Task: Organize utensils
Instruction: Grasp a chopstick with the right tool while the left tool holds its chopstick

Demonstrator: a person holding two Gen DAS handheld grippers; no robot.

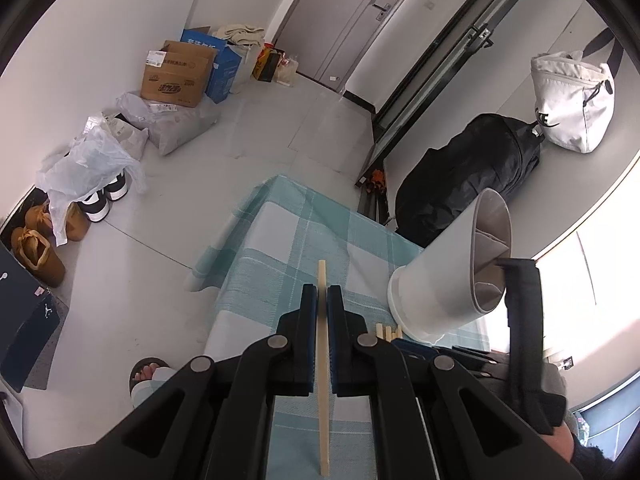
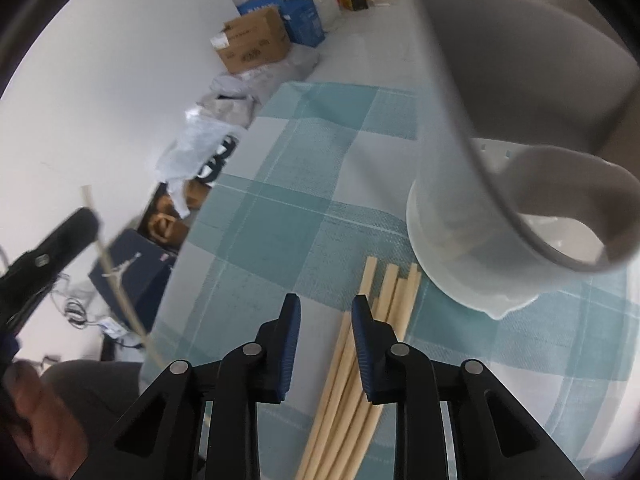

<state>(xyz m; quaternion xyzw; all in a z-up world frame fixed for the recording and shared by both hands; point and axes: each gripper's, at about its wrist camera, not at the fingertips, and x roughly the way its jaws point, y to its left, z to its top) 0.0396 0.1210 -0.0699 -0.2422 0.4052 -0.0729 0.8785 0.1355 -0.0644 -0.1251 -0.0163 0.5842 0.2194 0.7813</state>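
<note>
My left gripper (image 1: pixel 322 294) is shut on a single pale wooden chopstick (image 1: pixel 323 360), held above the checked teal tablecloth (image 1: pixel 280 248). The right wrist view shows this gripper (image 2: pixel 84 218) blurred at the left with its chopstick (image 2: pixel 116 284). A white utensil holder (image 1: pixel 436 284) with inner dividers stands on the cloth to the right. My right gripper (image 2: pixel 326 312) points down over a bundle of several chopsticks (image 2: pixel 386 296) lying beside the holder (image 2: pixel 460 240). Its jaws stand partly apart. The bundle runs under its right finger (image 2: pixel 366 344), and neither pad presses on a stick.
The table's left edge (image 2: pixel 192 232) drops to a floor with cardboard boxes (image 1: pixel 176 76), plastic bags (image 1: pixel 92 160), shoes (image 1: pixel 38 248) and a dark shoebox (image 2: pixel 132 276). A black backpack (image 1: pixel 464 176) and a white bag (image 1: pixel 572 100) lie behind the table. A person's sandalled foot (image 1: pixel 149 372) is below the table edge.
</note>
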